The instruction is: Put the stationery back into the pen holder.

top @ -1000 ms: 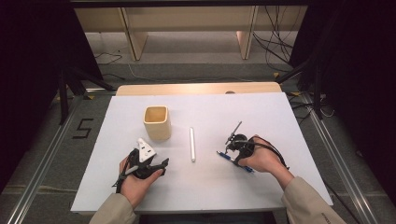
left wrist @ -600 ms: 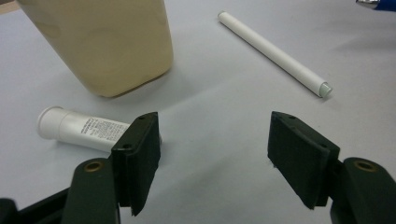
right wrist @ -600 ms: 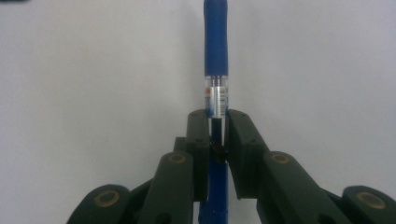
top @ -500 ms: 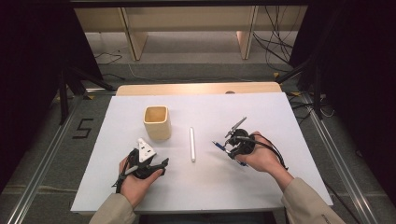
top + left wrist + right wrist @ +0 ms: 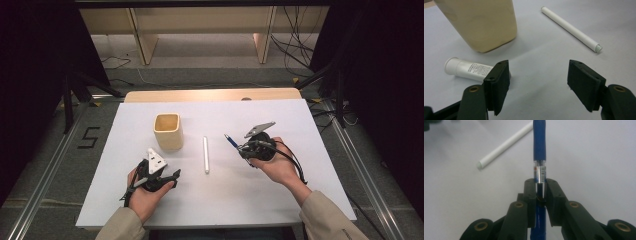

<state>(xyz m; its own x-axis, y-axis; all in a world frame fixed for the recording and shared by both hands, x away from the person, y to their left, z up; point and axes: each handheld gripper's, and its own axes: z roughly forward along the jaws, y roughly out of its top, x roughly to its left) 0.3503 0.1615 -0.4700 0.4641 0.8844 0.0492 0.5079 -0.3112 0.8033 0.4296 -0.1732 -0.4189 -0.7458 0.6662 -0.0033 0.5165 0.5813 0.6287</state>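
Blue plastic identifies the held item: the blue pen (image 5: 539, 145) is clamped lengthwise between the pads of the right tongs (image 5: 239, 149), its tip projecting toward 10 o'clock above the table (image 5: 300, 200) in the high view. The pick-up step therefore appears complete. The beige cup (image 5: 167, 131) stands upright at 9 o'clock of the pen, well apart from it, and probably serves as the destination; transfer and release remain. The white pen (image 5: 205, 154) lies flat between cup and right tongs, untouched. A white tube (image 5: 466, 70) lies just beside the cup base. The left tongs (image 5: 537, 85) stand wide, gripping nothing, at 6 o'clock of the cup.
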